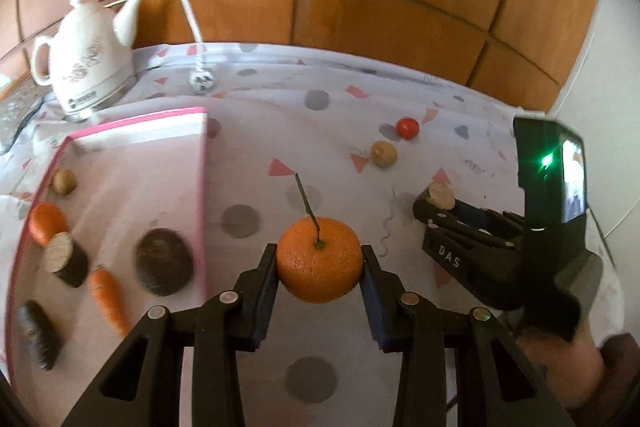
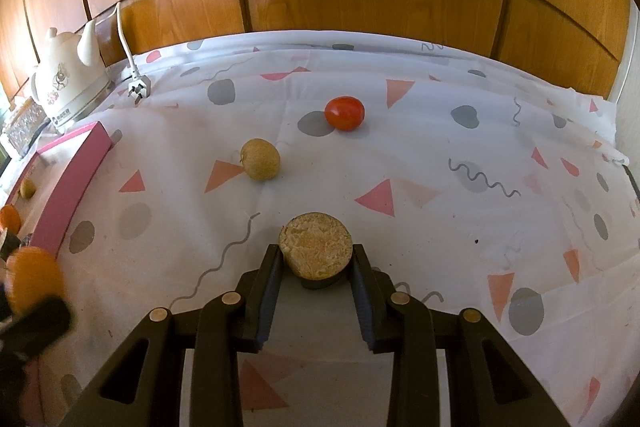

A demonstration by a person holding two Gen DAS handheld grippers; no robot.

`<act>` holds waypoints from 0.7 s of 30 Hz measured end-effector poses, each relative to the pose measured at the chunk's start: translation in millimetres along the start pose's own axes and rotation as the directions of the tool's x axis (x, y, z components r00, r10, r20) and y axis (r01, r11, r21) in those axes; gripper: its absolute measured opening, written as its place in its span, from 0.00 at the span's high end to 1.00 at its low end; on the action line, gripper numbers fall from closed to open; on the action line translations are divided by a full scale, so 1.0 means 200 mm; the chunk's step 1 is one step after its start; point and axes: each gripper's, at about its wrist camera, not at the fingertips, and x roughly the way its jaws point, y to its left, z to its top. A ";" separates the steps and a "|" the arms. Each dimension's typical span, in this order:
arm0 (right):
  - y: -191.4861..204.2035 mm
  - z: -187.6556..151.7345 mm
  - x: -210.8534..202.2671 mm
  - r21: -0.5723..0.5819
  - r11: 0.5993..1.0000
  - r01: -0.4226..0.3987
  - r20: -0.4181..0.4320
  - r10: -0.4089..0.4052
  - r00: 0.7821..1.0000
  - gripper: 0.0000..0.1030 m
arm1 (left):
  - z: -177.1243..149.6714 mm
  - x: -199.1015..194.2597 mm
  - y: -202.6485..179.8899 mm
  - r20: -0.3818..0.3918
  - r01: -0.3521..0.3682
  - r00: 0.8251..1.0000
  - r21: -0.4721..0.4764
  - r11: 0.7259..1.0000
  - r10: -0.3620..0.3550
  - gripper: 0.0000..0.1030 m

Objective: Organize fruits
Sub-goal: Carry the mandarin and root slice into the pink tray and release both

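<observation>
my left gripper (image 1: pixel 320 263) pinches the orange (image 1: pixel 319 259) just right of the pink box (image 1: pixel 202 195). my right gripper (image 2: pixel 316 259) clamps a cut brown-skinned piece (image 2: pixel 316 247), further right of that box.

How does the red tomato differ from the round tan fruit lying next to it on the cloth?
The red tomato is glossy and smooth, while the round tan fruit looks matte and rough. The tomato lies farther back, toward the wooden panelling; the tan fruit lies nearer the pink-edged tray. Both rest loose on the patterned cloth, touched by neither claw.
</observation>
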 end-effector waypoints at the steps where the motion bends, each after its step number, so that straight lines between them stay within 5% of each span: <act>1: 0.00 0.00 0.00 -0.005 1.000 0.005 -0.001 -0.005 1.000 0.67 | 0.00 -0.02 0.03 0.007 -0.008 1.000 -0.010 1.000 0.008 0.62; 12: 0.04 0.01 -0.03 -0.025 0.999 0.043 -0.026 -0.044 0.999 0.67 | -0.08 -0.19 0.55 0.020 -0.138 0.989 -0.178 0.974 0.144 0.62; 21: 0.28 0.02 -0.17 -0.098 0.991 -0.092 0.011 0.093 0.996 0.67 | -0.17 -0.23 0.67 0.007 -0.206 0.977 -0.238 0.949 0.213 0.61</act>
